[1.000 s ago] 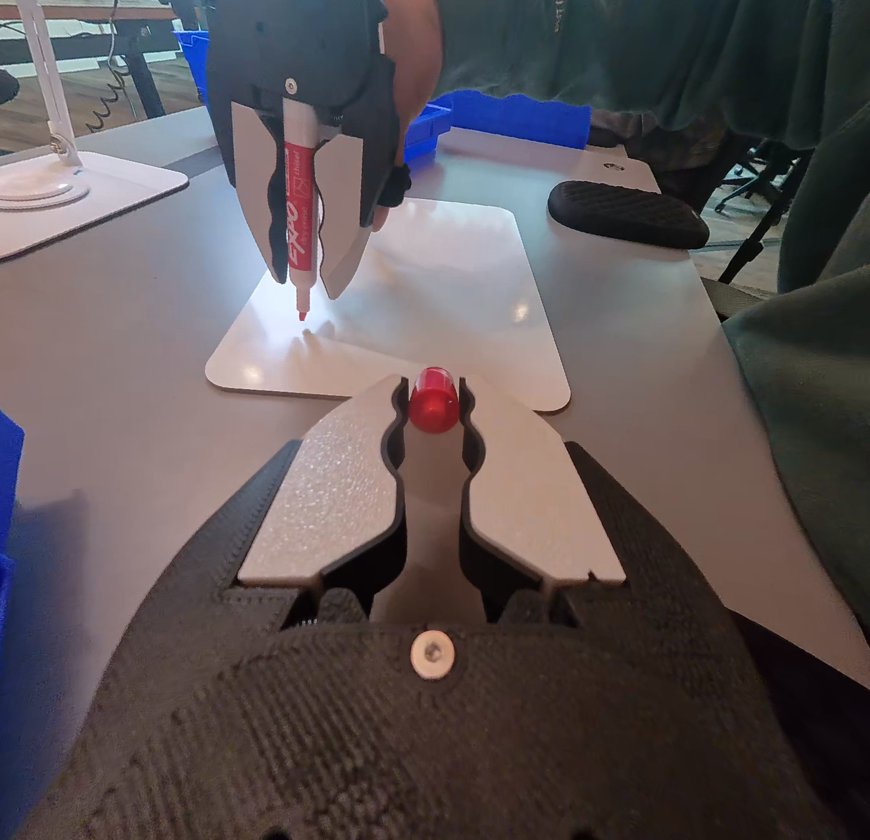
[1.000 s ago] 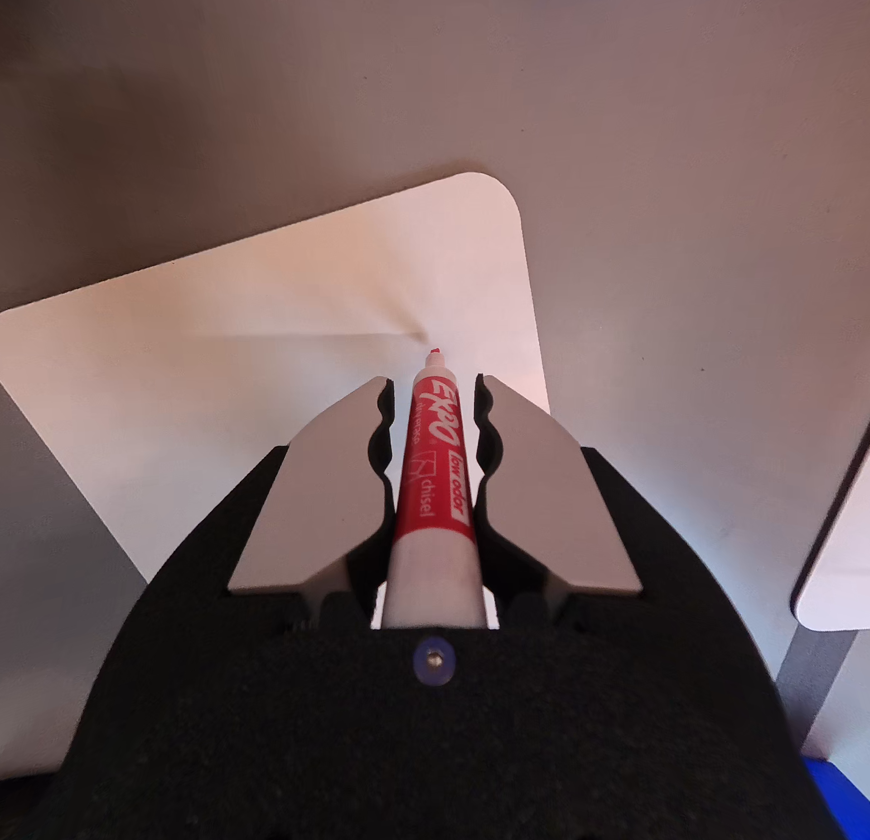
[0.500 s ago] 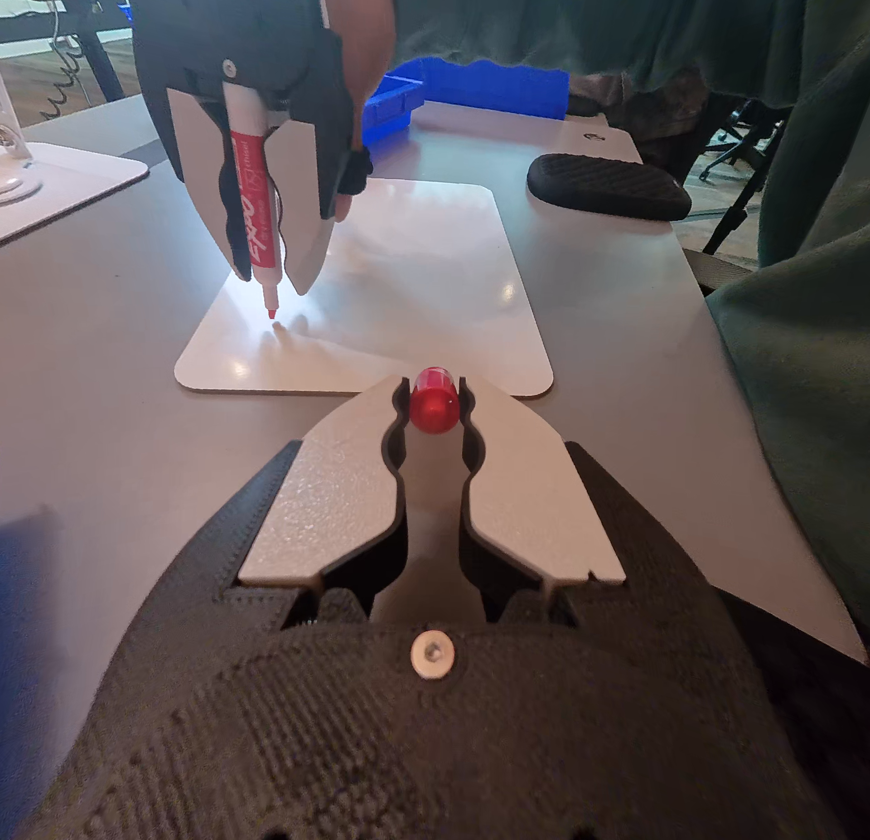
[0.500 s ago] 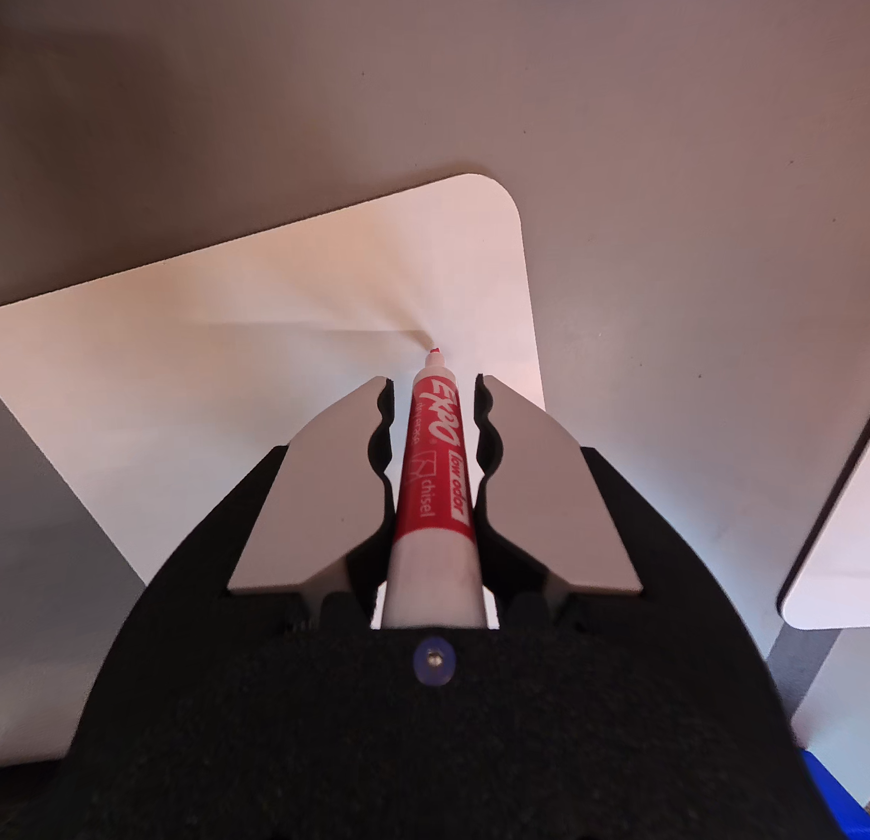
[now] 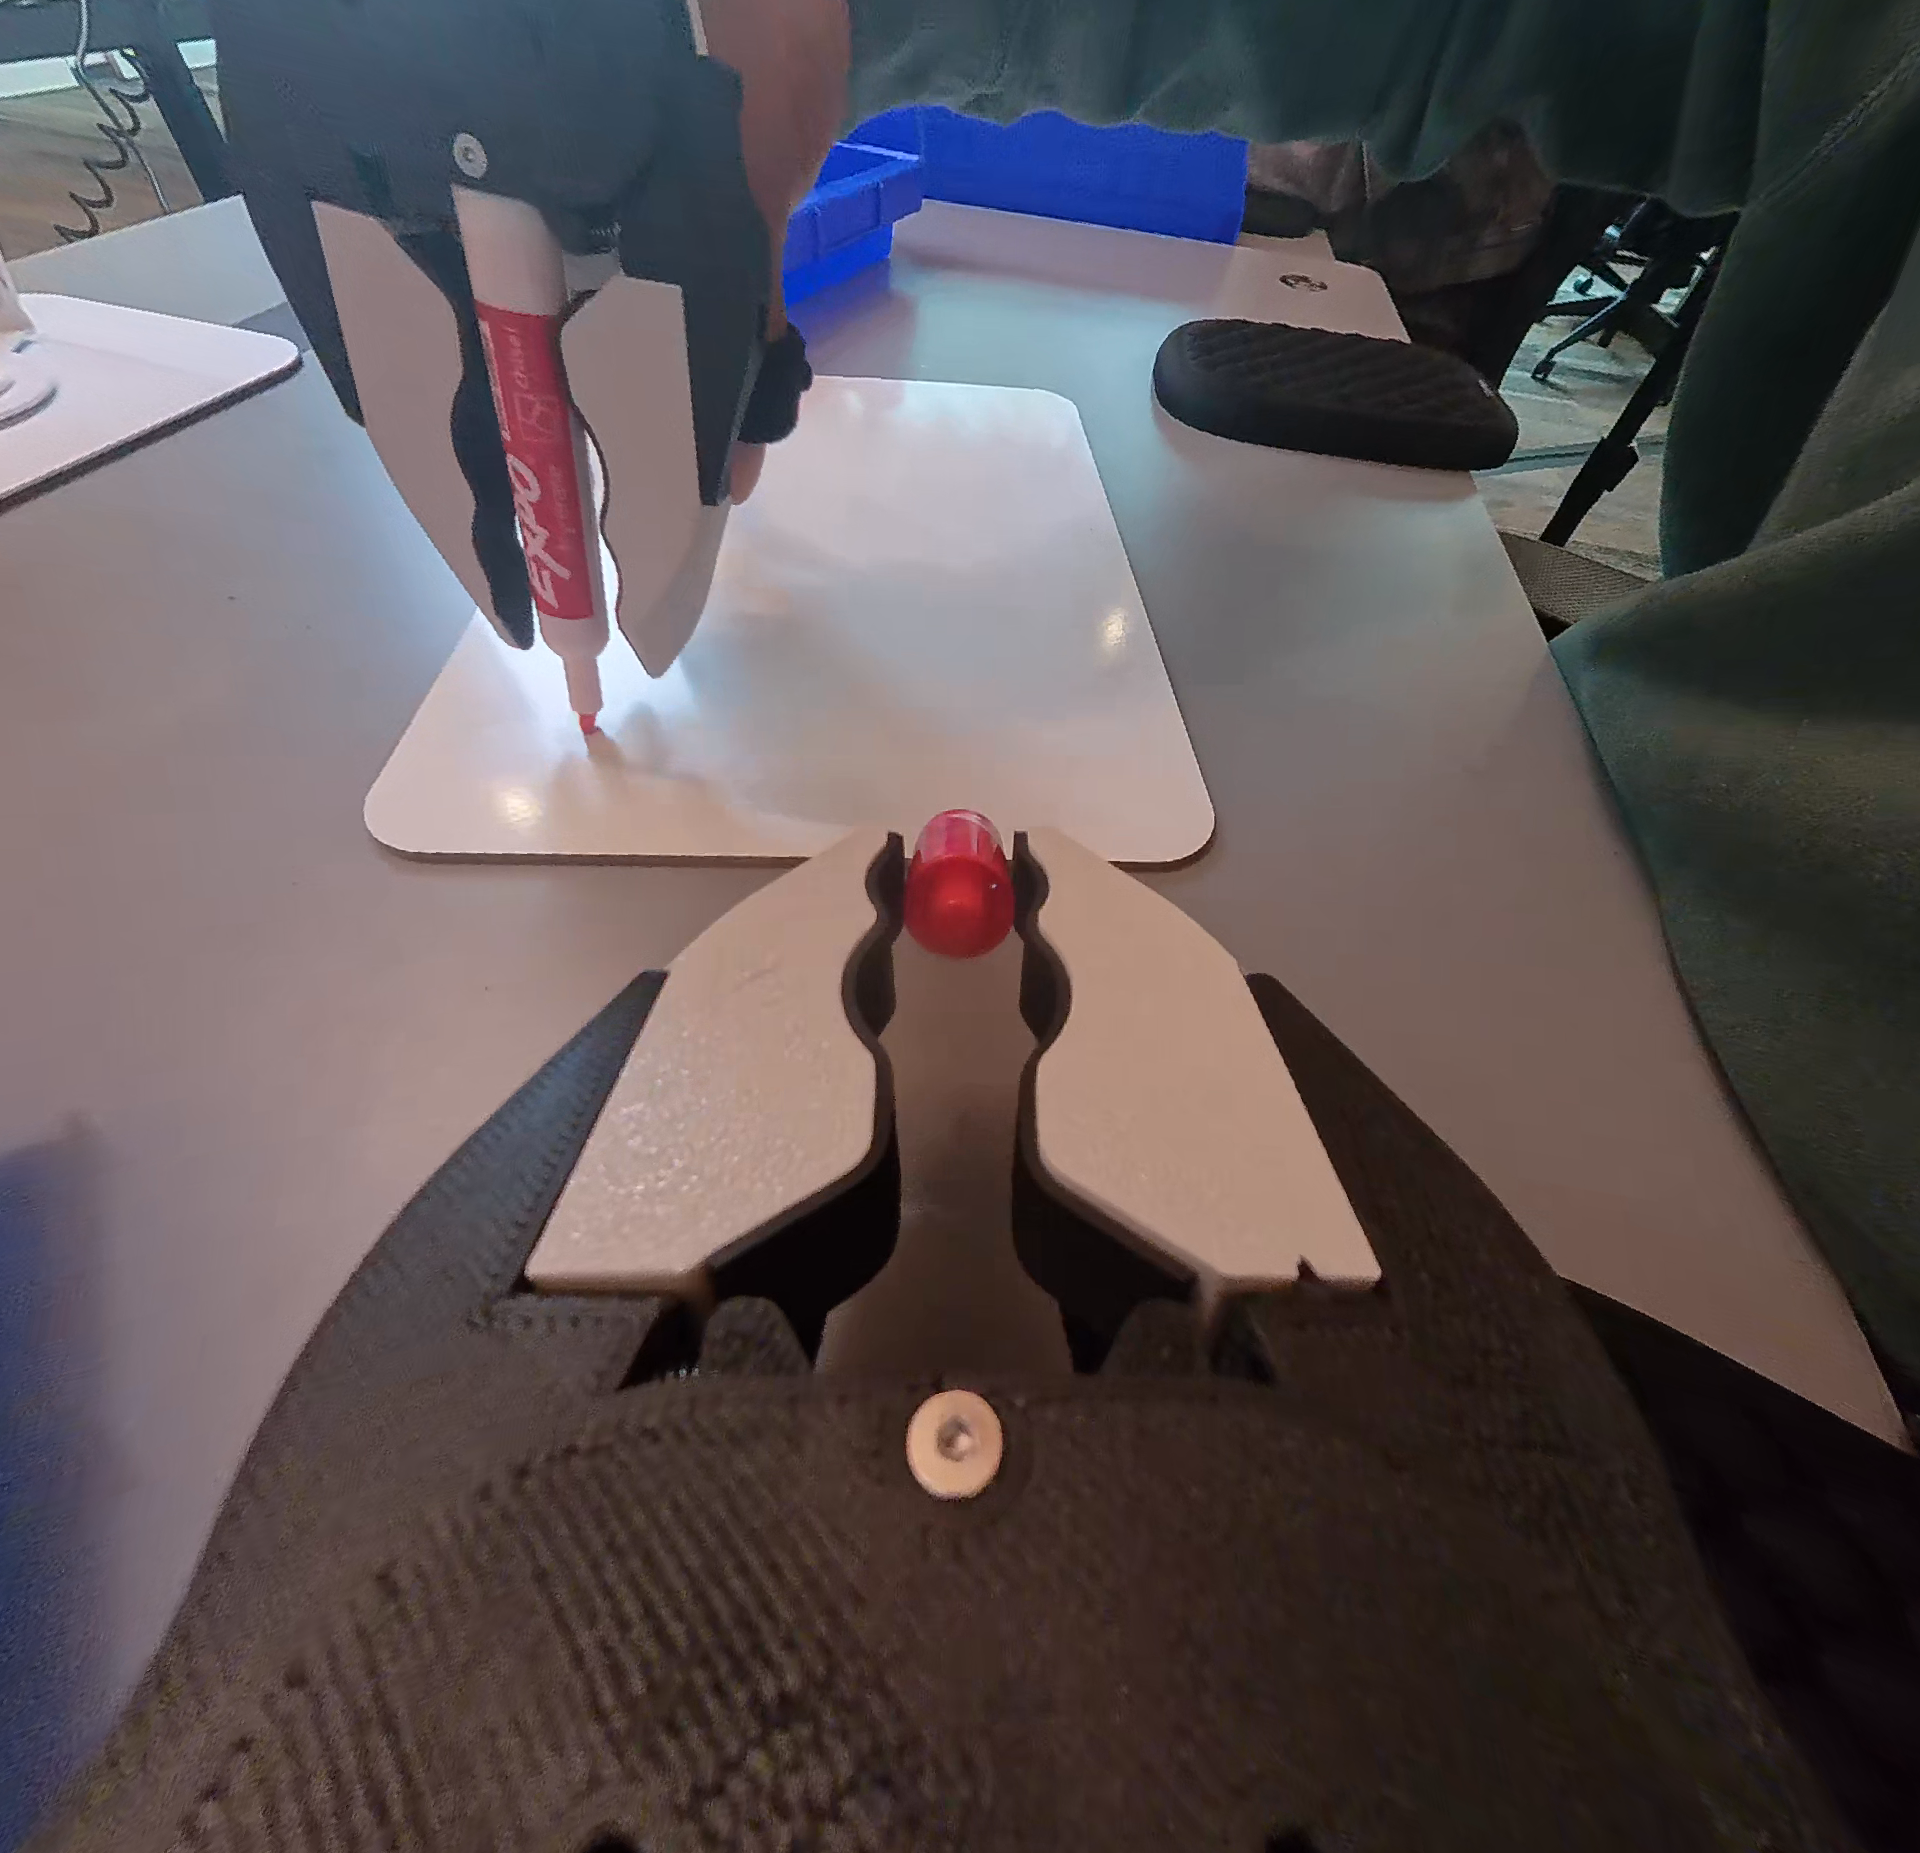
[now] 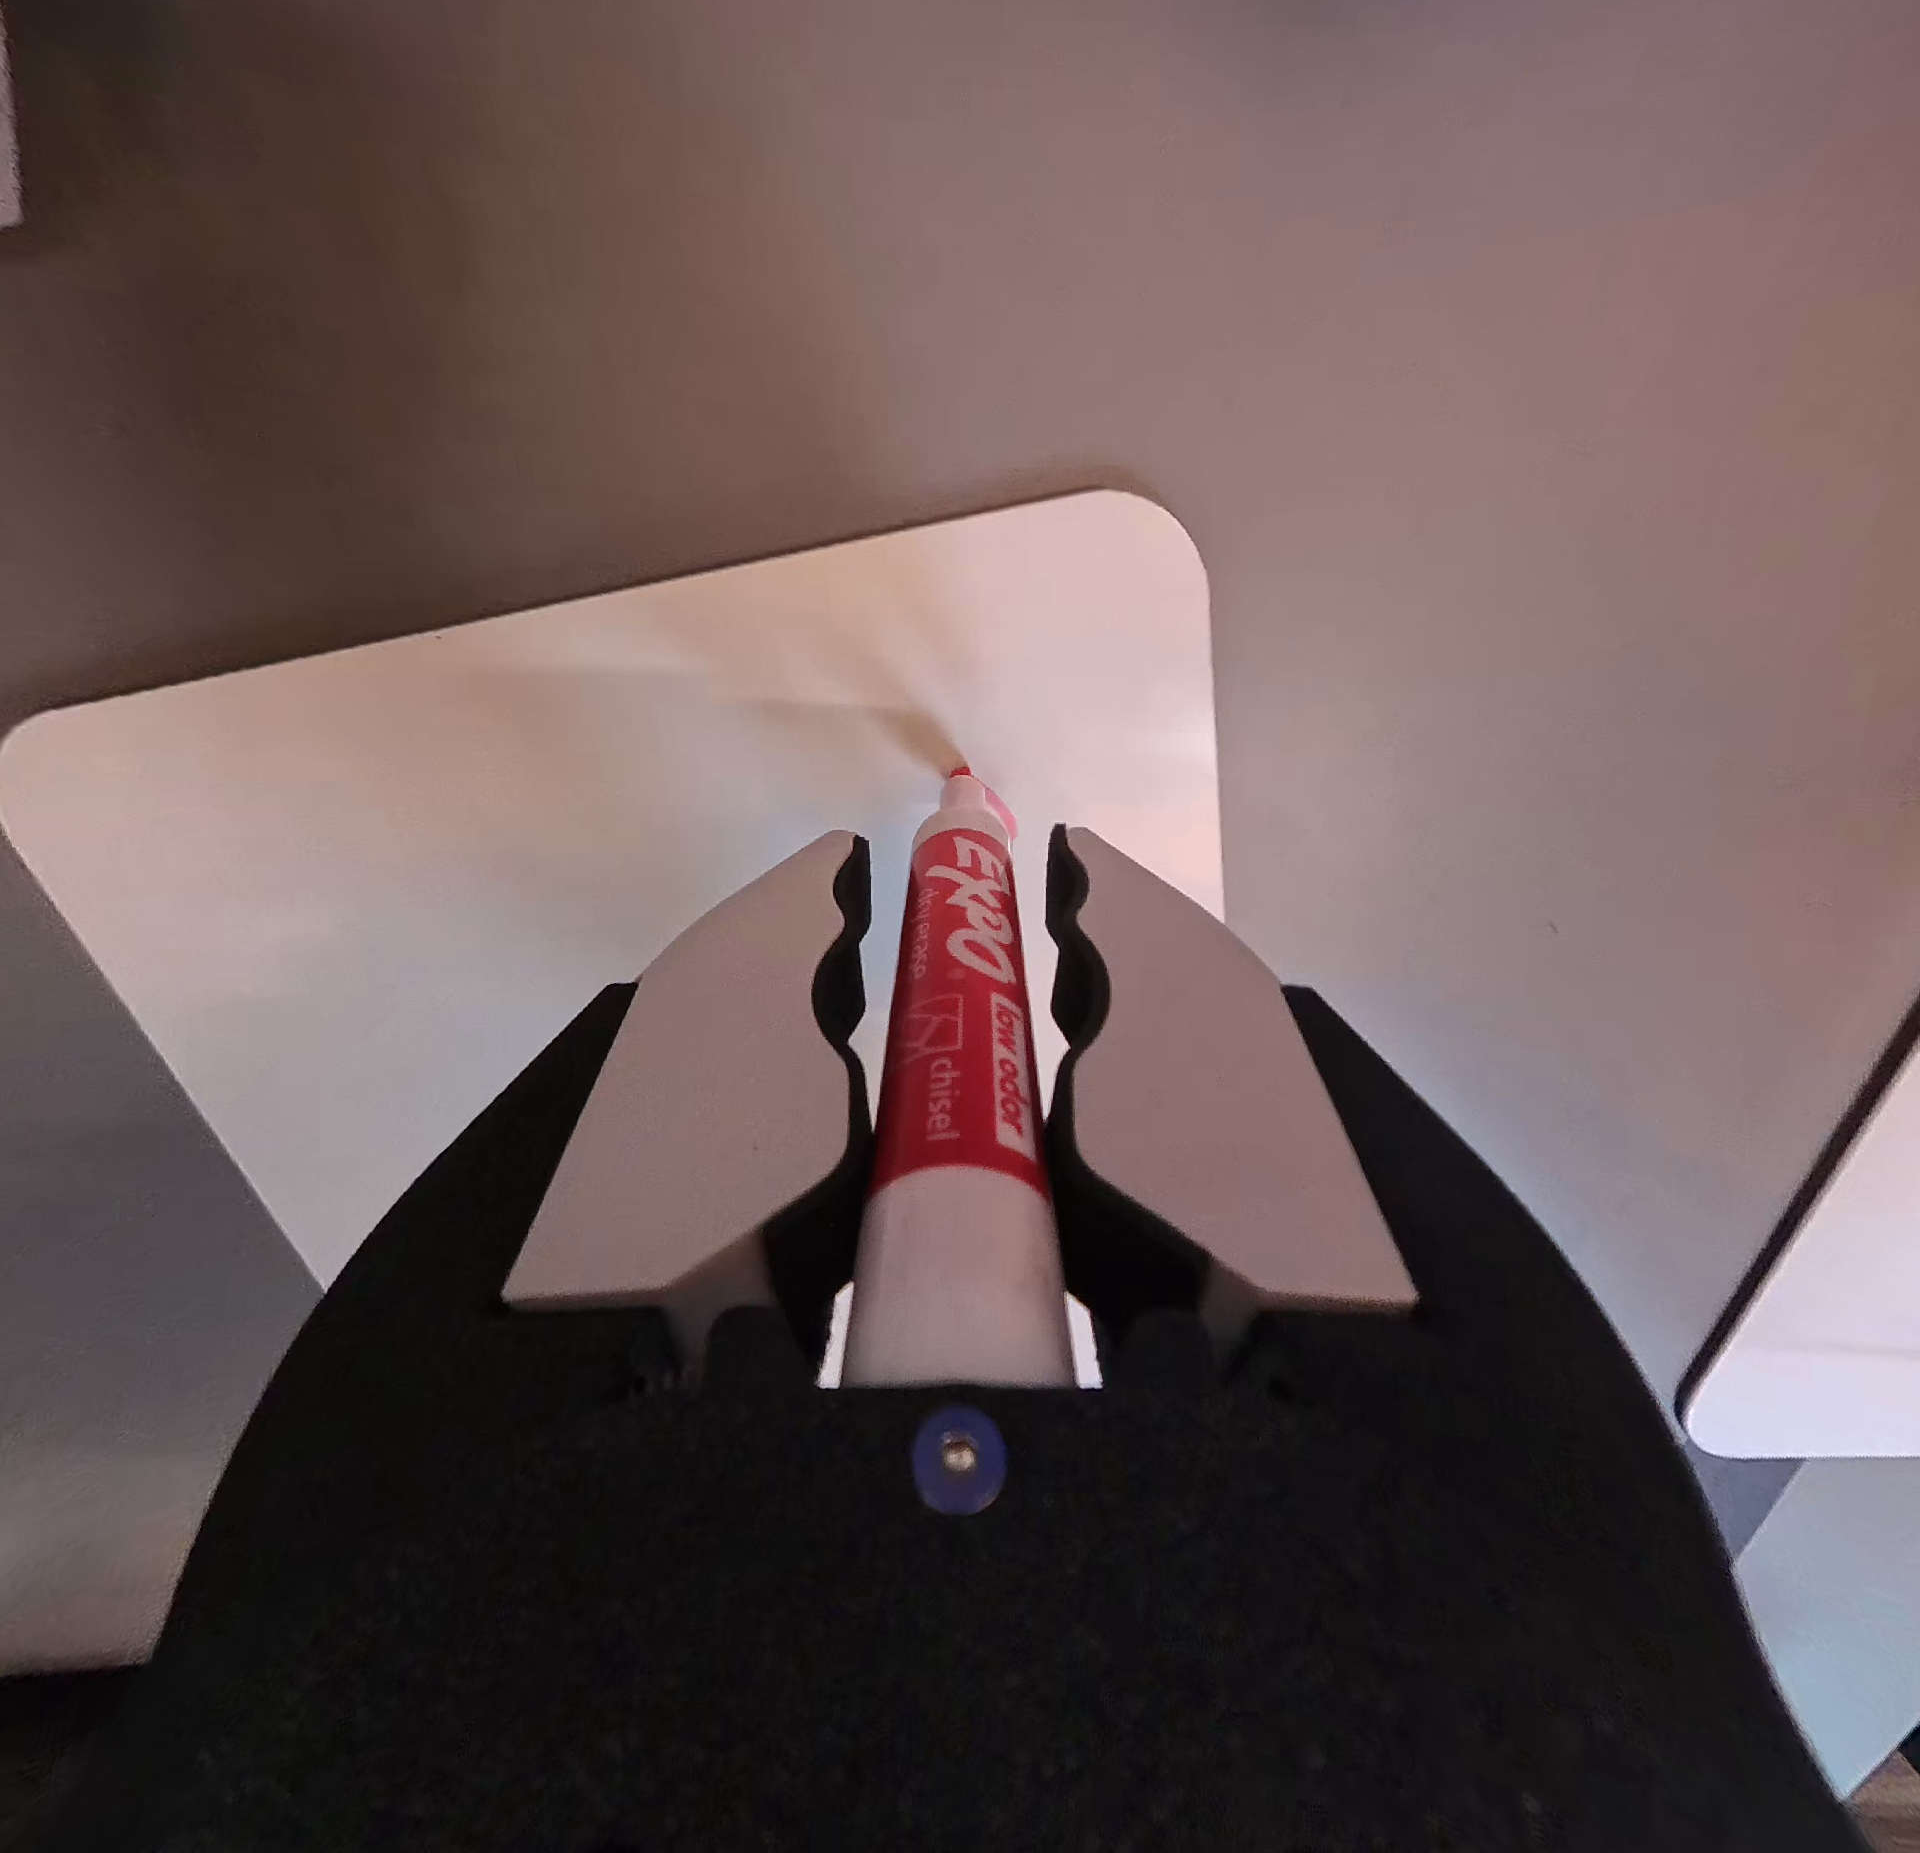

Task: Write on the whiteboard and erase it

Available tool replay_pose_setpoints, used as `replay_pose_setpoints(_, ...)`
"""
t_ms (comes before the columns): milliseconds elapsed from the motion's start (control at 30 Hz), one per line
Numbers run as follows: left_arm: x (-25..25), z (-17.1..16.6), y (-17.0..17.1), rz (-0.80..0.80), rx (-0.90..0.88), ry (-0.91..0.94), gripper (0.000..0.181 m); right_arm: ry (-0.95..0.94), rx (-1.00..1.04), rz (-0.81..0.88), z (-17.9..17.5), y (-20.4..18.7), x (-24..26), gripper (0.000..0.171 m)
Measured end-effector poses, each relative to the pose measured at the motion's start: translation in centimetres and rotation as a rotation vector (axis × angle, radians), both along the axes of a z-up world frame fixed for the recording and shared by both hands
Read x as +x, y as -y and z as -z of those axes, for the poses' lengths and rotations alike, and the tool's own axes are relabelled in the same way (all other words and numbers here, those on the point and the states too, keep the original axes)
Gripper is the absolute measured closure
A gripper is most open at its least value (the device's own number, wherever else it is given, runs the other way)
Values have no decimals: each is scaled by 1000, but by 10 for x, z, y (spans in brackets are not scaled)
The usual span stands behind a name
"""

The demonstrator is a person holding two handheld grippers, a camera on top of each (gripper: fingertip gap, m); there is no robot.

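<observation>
A blank white whiteboard [image 5: 831, 640] lies flat on the grey table [image 5: 208, 920]. My right gripper [image 5: 582, 640] is shut on a red dry-erase marker [image 5: 540, 494], held upright with its tip touching the board near the near-left corner. In the right wrist view the marker [image 6: 961, 1024] sits between the jaws of the right gripper [image 6: 956, 847], its tip on the whiteboard [image 6: 416, 868]. My left gripper [image 5: 951, 847] is shut on the red marker cap [image 5: 956, 884], just in front of the board's near edge.
A black padded eraser [image 5: 1335, 395] lies right of the board's far end. Blue bins [image 5: 997, 188] stand at the back. A white pad with a stand [image 5: 125, 369] is at the far left. A person's green sleeve [image 5: 1787, 764] fills the right side.
My right gripper has lowered the marker and its tip now touches the board near the corner. The left gripper has shifted slightly, still holding the cap.
</observation>
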State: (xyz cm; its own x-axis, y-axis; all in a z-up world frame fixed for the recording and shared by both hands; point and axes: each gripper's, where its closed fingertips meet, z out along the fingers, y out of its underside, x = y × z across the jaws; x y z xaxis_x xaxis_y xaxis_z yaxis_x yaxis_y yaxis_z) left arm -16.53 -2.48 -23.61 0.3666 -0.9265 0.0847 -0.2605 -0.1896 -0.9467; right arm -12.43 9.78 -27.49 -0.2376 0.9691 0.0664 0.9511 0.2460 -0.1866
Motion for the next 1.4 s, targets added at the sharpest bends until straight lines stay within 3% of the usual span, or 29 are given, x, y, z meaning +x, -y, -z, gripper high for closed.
replay_pose_setpoints(300,1,2,1,8,-9,-10,161,17,-60,-71,0,40,1,138)
replay_pose_setpoints(533,1,3,2,10,-10,-12,161,70,-86,-84,1,65,31,138)
replay_pose_setpoints(900,2,4,2,14,-13,-18,162,119,-6,44,0,14,69,138)
replay_pose_setpoints(1100,1,5,2,16,-18,-20,162,89,29,46,0,-13,47,138)
replay_pose_setpoints(1400,-1,5,0,6,-22,-18,161,17,43,-19,-1,-12,9,138)
